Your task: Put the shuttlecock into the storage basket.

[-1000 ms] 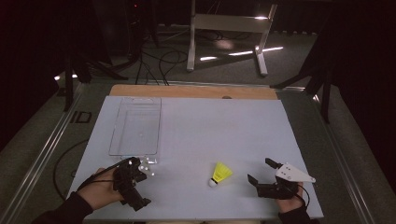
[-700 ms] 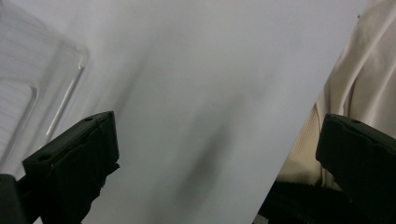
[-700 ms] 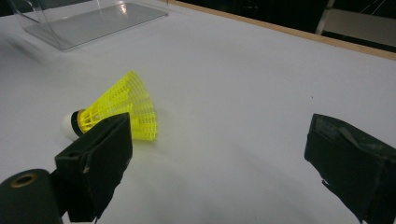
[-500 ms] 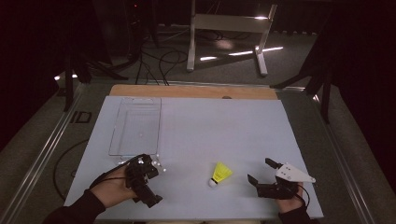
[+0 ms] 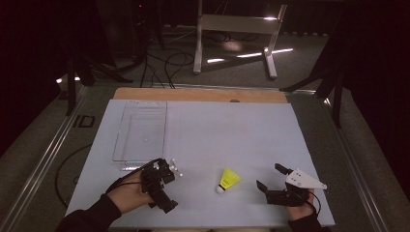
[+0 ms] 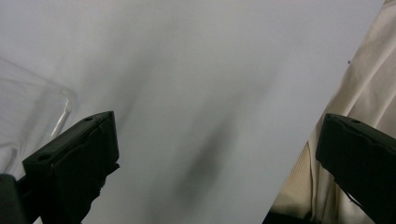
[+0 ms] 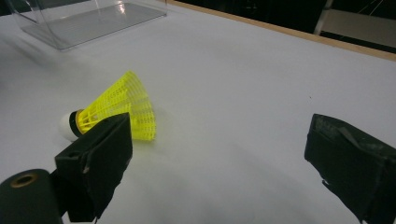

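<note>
The left gripper [image 5: 162, 186], jaws wide, has swung toward frame center (nearer the yellow shuttlecock [image 5: 228, 180]); right gripper [image 5: 271, 185] waits, spread wide.

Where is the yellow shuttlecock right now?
In the high view the yellow shuttlecock lies on its side near the front of the table, between the left hand-held gripper and the right hand-held gripper, closer to the right one.
</note>
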{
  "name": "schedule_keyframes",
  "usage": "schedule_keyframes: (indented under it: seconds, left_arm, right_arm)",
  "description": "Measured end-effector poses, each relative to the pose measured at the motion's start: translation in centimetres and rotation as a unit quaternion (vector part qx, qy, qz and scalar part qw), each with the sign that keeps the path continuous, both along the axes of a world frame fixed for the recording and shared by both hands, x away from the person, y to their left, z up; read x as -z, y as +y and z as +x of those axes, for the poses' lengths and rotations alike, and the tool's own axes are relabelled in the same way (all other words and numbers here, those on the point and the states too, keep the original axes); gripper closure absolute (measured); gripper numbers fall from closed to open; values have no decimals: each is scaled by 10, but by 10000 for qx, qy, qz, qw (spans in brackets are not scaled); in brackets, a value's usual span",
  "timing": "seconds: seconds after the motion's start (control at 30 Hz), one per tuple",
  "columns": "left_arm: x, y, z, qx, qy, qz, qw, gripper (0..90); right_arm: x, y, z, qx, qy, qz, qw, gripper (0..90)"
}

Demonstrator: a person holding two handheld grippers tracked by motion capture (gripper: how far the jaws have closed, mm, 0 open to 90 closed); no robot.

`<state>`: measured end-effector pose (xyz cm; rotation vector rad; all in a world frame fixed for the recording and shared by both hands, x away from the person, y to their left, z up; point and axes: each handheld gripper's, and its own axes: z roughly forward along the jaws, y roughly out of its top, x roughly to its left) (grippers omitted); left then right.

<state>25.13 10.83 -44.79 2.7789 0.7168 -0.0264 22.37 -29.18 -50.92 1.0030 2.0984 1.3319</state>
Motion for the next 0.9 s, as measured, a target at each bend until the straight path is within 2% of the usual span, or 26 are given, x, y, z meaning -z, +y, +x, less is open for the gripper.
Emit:
schedule_keyframes:
  seconds: [0.13, 0.17, 0.27, 0.37, 0.5, 0.6, 0.7, 0.8, 0.9]
  left_arm:
    - [-1, -6, 1, 3, -4, -40, 10000, 3]
    - [-2, -11, 1, -17, 66, -149, 9999, 3]
    - [-2, -19, 3, -130, 200, -266, 9994, 3]
    - [0, -27, 4, -147, 305, -285, 9990, 3]
    - [4, -35, 4, -179, 408, -281, 9986, 3]
    - [6, -40, 4, -220, 414, -262, 9986, 3]
    - [6, -51, 5, -440, 368, -208, 9981, 3]
    - [7, -55, 4, -429, 397, -144, 9982, 3]
    - [9, -64, 3, -365, 509, -82, 9980, 3]
  right_arm:
    - [1, 0, 0, 1, 32, 13, 10000, 80]
    - [1, 1, 0, -1, 40, -1, 10000, 80]
    - [1, 0, 0, -11, 19, -12, 10000, 80]
    - [0, 0, 0, 9, 5, 1, 10000, 80]
    - [0, 0, 0, 3, 5, -3, 10000, 80]
    - [0, 0, 0, -1, 13, -5, 10000, 80]
    - [0, 0, 0, 6, 10, -9, 10000, 80]
    - [0, 0, 0, 6, 10, -5, 10000, 80]
    - [0, 0, 0, 10, 6, -24, 10000, 80]
